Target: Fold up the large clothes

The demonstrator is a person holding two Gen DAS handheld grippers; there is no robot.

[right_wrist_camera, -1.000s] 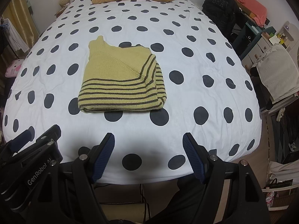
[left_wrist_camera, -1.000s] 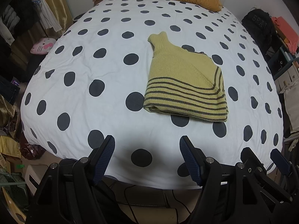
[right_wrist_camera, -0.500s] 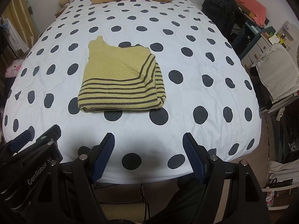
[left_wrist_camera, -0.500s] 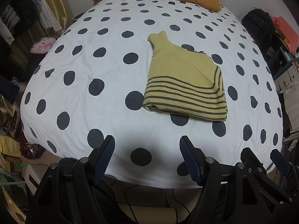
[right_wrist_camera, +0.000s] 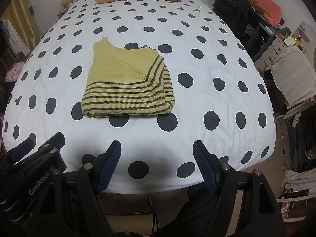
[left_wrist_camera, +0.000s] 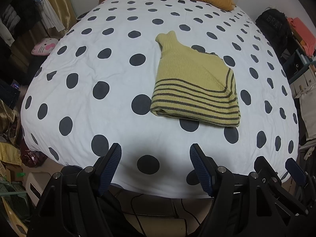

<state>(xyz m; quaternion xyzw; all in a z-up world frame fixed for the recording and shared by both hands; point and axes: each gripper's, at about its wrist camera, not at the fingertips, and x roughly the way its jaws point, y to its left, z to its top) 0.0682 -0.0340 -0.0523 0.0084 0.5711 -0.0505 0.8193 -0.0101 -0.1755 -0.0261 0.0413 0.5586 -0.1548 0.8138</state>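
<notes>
1. Left gripper [left_wrist_camera: 155, 165]: jaws stand wide apart, nothing between the blue ribbed pads [left_wrist_camera: 109, 166]. Tilted steeply downward.
2. Right gripper [right_wrist_camera: 157, 165]: jaws likewise spread wide, pads [right_wrist_camera: 203, 166] clear of any contact, nothing gripped. Tilted steeply downward.
3. The two units sit side by side, close together; each shows at the edge of the other's view.
4. No hand or sleeve discernible.

yellow sweater [left_wrist_camera: 189, 86] with dark stripes; white bedspread [left_wrist_camera: 98, 59] with dark dots.
</notes>
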